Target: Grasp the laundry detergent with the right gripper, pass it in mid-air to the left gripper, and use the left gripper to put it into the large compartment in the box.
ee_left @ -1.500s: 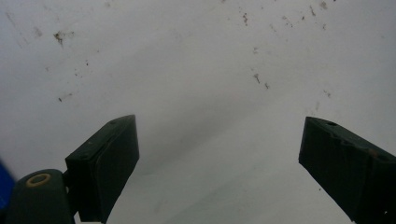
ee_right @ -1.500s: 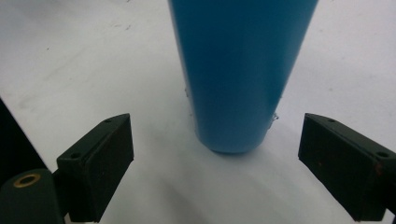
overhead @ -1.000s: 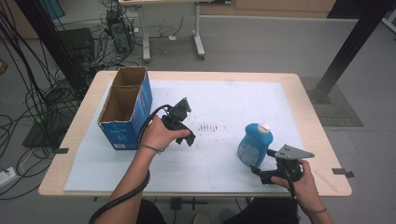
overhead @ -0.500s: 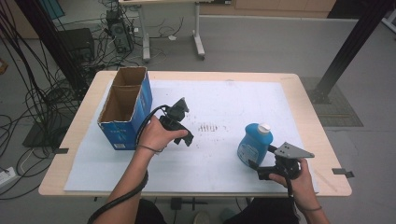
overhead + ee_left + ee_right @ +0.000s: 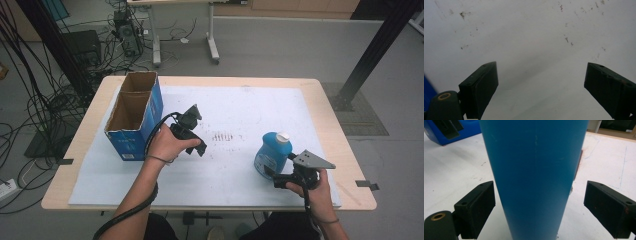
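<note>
Two claws over the white table (image 5: pixel 240 100), right claw (image 5: pixel 539 207) wide open around upright blue bottle (image 5: pixel 534 170), pads clear, left claw (image 5: pixel 541 87) open, empty.

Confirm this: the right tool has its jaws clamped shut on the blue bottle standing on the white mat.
Not quite. The right tool is open: the right gripper view shows a gap between each jaw and the blue bottle. The bottle does stand on the white mat, between the jaws.
</note>
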{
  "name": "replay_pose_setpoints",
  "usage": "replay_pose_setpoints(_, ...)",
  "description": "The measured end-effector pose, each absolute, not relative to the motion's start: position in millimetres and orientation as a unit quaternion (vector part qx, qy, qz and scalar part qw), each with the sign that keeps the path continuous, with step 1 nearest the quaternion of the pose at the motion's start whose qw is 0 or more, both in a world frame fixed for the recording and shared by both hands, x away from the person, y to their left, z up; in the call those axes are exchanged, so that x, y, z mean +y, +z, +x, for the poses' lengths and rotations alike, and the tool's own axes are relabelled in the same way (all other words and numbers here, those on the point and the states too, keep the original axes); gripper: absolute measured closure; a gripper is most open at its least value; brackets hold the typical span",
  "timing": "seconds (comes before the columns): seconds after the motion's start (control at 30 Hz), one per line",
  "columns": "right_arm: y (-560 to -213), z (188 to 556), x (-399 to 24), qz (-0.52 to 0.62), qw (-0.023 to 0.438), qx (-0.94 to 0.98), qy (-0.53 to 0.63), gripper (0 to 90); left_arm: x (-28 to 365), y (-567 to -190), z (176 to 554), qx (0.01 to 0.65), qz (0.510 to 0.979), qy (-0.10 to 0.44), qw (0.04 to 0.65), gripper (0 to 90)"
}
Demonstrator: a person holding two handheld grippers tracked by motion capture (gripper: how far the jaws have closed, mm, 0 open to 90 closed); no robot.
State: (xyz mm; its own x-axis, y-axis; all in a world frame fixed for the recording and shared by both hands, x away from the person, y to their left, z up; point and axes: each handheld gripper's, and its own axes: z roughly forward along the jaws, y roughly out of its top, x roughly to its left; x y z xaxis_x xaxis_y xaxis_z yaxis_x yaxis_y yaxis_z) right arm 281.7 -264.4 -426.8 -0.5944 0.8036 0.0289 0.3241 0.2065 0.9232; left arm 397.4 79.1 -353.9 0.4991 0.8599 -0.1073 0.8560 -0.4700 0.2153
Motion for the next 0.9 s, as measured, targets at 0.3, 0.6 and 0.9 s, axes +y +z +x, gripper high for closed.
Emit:
replay_pose_setpoints(0.3,-429.1,285.9,-261.5,0.381,0.243,0.733,0.509,9.5,78.6,-352.4,397.0,0.5,0.857,0.011,0.123,12.4)
replay_pose_setpoints(0.6,-429.5,286.0,-260.0,0.38,0.245,0.729,0.514,9.5,77.4,-351.4,396.1,0.498,0.858,0.011,0.124,12.4)
replay_pose_setpoints(0.9,-429.2,287.1,-260.8,0.381,0.244,0.728,0.515,9.7,76.1,-348.6,395.0,0.495,0.859,0.013,0.126,12.4)
